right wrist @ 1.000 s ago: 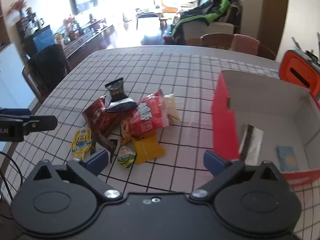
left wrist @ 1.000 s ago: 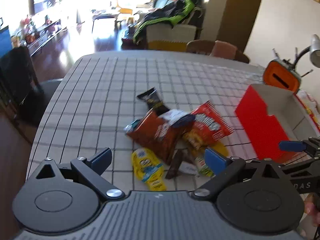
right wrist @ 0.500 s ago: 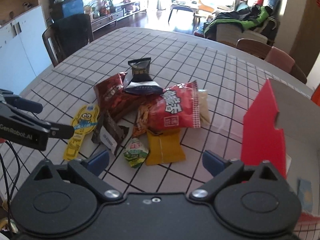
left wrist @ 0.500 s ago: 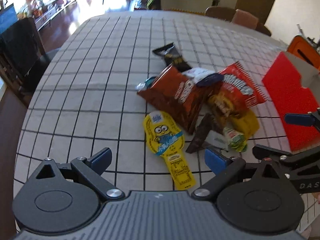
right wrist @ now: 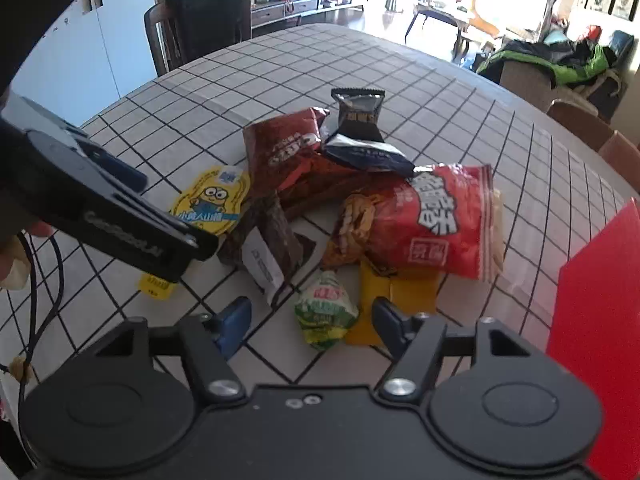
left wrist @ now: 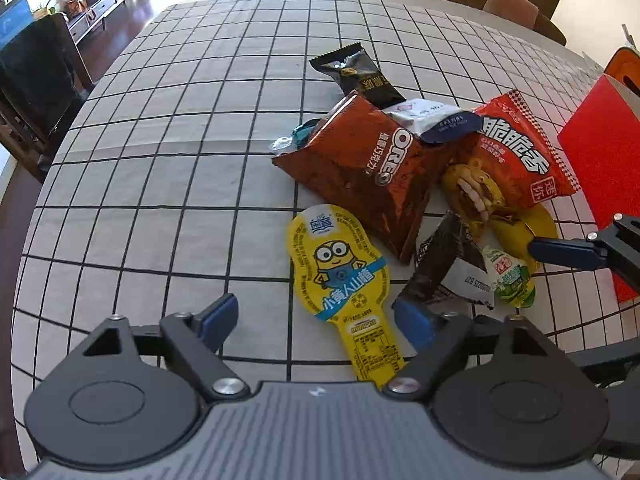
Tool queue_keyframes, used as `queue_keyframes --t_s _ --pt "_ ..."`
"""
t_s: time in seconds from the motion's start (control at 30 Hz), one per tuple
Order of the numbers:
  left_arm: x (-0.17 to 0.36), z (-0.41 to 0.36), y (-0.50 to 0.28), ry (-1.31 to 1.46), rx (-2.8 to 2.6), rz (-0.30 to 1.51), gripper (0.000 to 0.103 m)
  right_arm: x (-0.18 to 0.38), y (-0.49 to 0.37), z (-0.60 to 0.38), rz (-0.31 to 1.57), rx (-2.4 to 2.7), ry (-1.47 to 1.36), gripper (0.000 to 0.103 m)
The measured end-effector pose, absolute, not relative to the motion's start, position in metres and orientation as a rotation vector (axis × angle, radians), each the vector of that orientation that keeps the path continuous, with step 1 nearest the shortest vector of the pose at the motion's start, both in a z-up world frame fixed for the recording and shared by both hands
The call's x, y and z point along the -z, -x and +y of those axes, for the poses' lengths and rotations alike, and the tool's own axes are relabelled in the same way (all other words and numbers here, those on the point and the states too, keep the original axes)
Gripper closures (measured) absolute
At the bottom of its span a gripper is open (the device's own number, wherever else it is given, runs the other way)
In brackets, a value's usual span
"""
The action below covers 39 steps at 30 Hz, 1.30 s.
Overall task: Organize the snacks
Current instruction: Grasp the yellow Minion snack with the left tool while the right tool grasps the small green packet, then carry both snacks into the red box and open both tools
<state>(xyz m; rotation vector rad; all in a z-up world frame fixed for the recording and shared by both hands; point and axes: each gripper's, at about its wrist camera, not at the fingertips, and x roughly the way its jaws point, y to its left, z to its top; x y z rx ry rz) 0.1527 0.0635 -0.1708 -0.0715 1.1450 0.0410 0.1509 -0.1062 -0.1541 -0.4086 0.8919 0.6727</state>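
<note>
A pile of snacks lies on the checked tablecloth (left wrist: 160, 168). A yellow Minion pouch (left wrist: 340, 276) lies between my open left gripper's (left wrist: 316, 320) fingers; it also shows in the right wrist view (right wrist: 212, 200). Behind it are a brown Oreo bag (left wrist: 360, 168), a red chip bag (left wrist: 520, 152), a black packet (left wrist: 356, 76) and a dark wrapper (left wrist: 444, 272). A small green candy pack (right wrist: 324, 312) sits between my open right gripper's (right wrist: 312, 320) fingers, in front of a yellow packet (right wrist: 400, 292). Both grippers are empty.
A red box (left wrist: 604, 160) stands at the right of the pile, also at the right edge of the right wrist view (right wrist: 600, 320). Chairs (right wrist: 200, 28) stand around the table. An orange object (left wrist: 624, 64) sits behind the box.
Both grippers have moved down and closer to the snack pile. The Minion pouch now lies between the left fingers and the green candy pack between the right fingers.
</note>
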Motion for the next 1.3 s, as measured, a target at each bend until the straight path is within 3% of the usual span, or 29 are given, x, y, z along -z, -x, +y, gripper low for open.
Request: queue_keyframes --t_s 0.27,0.43,0.6,0.73,1.3 --pt "0.174 0.057 -0.162 0.048 -0.027 1.134 0.029 0.157 -0.150 -0.096 0.884 -0.687 0.451 0.054" --pt "0.174 0.062 -0.164 0.064 -0.022 1.120 0.035 0.163 -0.160 -0.107 0.941 -0.637 0.371 0.055" --pt "0.172 0.064 -0.162 0.061 -0.026 1.105 0.050 0.164 -0.163 -0.115 0.957 -0.603 0.292 0.059" --pt "0.172 0.066 -0.162 0.075 -0.020 1.101 0.051 0.164 -0.160 -0.107 0.950 -0.584 0.297 0.075" --pt "0.143 0.079 -0.136 0.174 -0.013 1.096 0.052 0.123 -0.137 -0.139 0.917 -0.499 0.157 0.075"
